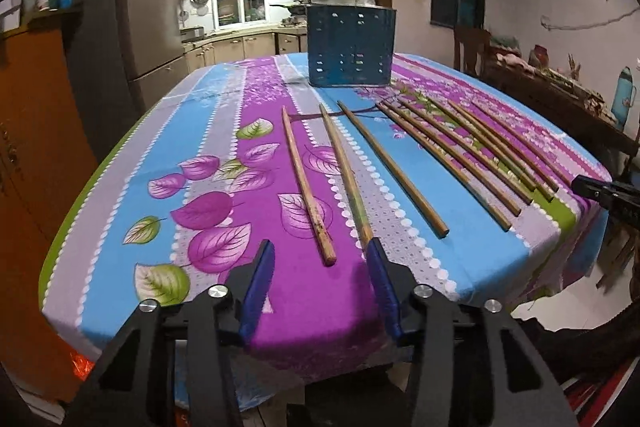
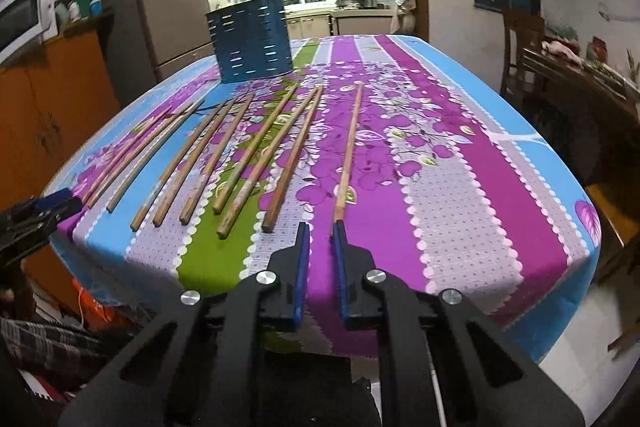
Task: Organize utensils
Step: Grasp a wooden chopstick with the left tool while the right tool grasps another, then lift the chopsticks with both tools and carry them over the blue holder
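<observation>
Chopsticks [image 1: 392, 169]: loose row flat on the desk [image 1: 200, 107], none in the blue slotted holder [image 1: 351, 45] yet. Holder upright at the far end, top centre of the left-wrist frame, well apart from the row.

Long axes all roughly parallel, running from the near edge up-frame toward the holder, thick ends nearest both tools.

Left tool [image 1: 320, 243]: jaws apart, nothing gripped. Leftmost chopstick [image 1: 306, 183] straight ahead, near end in line with the gap. Second chopstick [image 1: 344, 171] with near end at the tip of the frame-right finger.

Right tool [image 2: 320, 225]: jaws drawn almost together, thin gap left. Lone chopstick [image 2: 349, 155], rightmost in the row, points straight at it, near end meeting the tip of the frame-right finger. Actual pinch can't be confirmed.

Judgement: one end-stick per hand. Next move hinges on taking the thick end along the axis, then tipping upright over the holder.

No readable brands, labels or writing anywhere.
</observation>
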### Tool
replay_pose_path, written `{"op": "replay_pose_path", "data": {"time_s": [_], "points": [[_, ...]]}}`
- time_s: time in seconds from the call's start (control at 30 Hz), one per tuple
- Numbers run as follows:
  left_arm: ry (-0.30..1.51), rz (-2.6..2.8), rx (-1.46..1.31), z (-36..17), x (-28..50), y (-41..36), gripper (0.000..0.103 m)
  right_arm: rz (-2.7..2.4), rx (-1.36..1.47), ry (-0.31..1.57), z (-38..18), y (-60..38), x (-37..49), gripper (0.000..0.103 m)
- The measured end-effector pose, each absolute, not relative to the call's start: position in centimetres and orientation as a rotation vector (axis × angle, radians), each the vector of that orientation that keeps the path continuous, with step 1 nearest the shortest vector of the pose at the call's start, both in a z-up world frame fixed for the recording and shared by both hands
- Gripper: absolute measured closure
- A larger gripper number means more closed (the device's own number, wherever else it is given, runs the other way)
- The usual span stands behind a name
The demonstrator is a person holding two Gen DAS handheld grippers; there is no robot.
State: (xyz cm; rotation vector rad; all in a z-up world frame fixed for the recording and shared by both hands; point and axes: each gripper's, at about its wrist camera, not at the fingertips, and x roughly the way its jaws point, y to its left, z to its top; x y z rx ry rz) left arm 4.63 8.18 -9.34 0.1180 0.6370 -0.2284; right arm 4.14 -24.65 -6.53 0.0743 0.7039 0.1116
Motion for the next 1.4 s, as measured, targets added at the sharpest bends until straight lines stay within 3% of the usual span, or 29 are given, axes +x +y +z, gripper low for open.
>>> {"op": "replay_pose_path", "data": {"time_s": [0.13, 0.3, 0.53, 0.67, 0.83, 1.03, 1.1, 1.4], "points": [[0.638, -0.232, 0.125, -9.7, 5.5, 8.0, 0.07, 0.117, 0.028, 0.698, -6.7, -24.0, 4.3, 0.096], [0.617, -0.223, 0.135, -9.8, 5.3, 7.7, 0.076, 0.109, 0.009, 0.69, -6.9, -23.7, 4.4, 0.097], [0.602, -0.201, 0.144, -9.9, 5.0, 7.3, 0.076, 0.073, 0.042, 0.684, -6.9, -23.9, 4.5, 0.096], [0.598, -0.198, 0.159, -9.9, 5.0, 7.2, 0.076, 0.043, 0.054, 0.675, -6.9, -24.0, 4.7, 0.079], [0.589, -0.193, 0.164, -10.0, 4.9, 6.9, 0.076, 0.021, 0.068, 0.664, -7.1, -24.1, 5.1, 0.078], [0.582, -0.198, 0.145, -10.1, 4.9, 7.0, 0.078, 0.009, 0.035, 0.643, -7.3, -23.5, 5.4, 0.084], [0.577, -0.209, 0.141, -10.2, 4.8, 7.1, 0.083, 0.004, 0.042, 0.641, -7.4, -23.5, 5.4, 0.095], [0.567, -0.221, 0.123, -10.2, 4.7, 7.1, 0.093, -0.006, 0.083, 0.64, -7.3, -23.9, 5.3, 0.098]]}}
